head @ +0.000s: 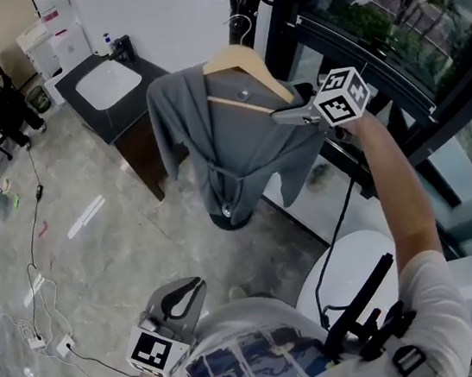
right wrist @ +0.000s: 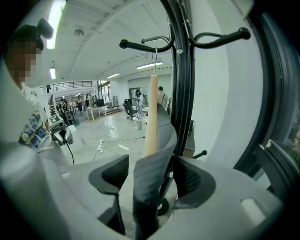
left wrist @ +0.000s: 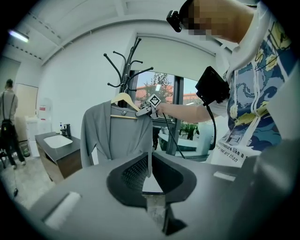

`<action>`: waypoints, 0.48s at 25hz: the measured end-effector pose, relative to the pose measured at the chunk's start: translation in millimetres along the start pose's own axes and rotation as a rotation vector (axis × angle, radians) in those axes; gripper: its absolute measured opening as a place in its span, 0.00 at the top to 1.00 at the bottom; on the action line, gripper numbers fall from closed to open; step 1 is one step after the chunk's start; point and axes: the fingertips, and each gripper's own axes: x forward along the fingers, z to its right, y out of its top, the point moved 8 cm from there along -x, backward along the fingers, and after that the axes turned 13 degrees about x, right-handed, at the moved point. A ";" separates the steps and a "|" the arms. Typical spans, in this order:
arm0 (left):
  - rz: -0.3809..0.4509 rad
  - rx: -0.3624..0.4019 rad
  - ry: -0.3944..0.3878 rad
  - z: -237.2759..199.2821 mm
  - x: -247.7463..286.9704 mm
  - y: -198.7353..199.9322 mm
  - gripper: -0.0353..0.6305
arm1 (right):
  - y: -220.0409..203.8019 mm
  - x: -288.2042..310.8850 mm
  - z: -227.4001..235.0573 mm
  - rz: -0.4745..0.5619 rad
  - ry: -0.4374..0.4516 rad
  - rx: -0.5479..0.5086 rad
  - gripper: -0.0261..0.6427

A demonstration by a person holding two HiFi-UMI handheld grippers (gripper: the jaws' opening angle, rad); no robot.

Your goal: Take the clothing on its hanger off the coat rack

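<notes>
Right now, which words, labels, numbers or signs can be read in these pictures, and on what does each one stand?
"...easure like a" and "real art than": printed on the person's shirt, cut off at the edges, partly uncertain.
Red label on the white cabinet: too small to read.
Marker cubes: square patterns only, no letters.

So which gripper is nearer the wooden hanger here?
Right. The right gripper stands with open jaws around the hanger at its cloth-covered end; the left gripper hangs low by the person's waist.
</notes>
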 end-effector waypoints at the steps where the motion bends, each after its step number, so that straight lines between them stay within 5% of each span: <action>1: 0.000 -0.003 0.008 -1.0 -1.5 -0.6 0.90 | 1.5 3.2 -1.3 0.000 0.012 -0.002 0.53; 3: 0.008 -0.006 0.023 -2.2 -4.2 -1.6 0.90 | 4.4 6.5 -3.7 0.009 0.009 -0.025 0.65; 5: 0.009 -0.011 0.034 -2.4 -6.9 -4.3 0.90 | 7.7 6.5 -4.6 0.028 -0.015 -0.048 0.93; 12: -0.004 -0.021 0.032 -1.7 -16.1 -8.4 0.90 | 7.9 1.9 -9.1 0.055 -0.070 -0.031 0.95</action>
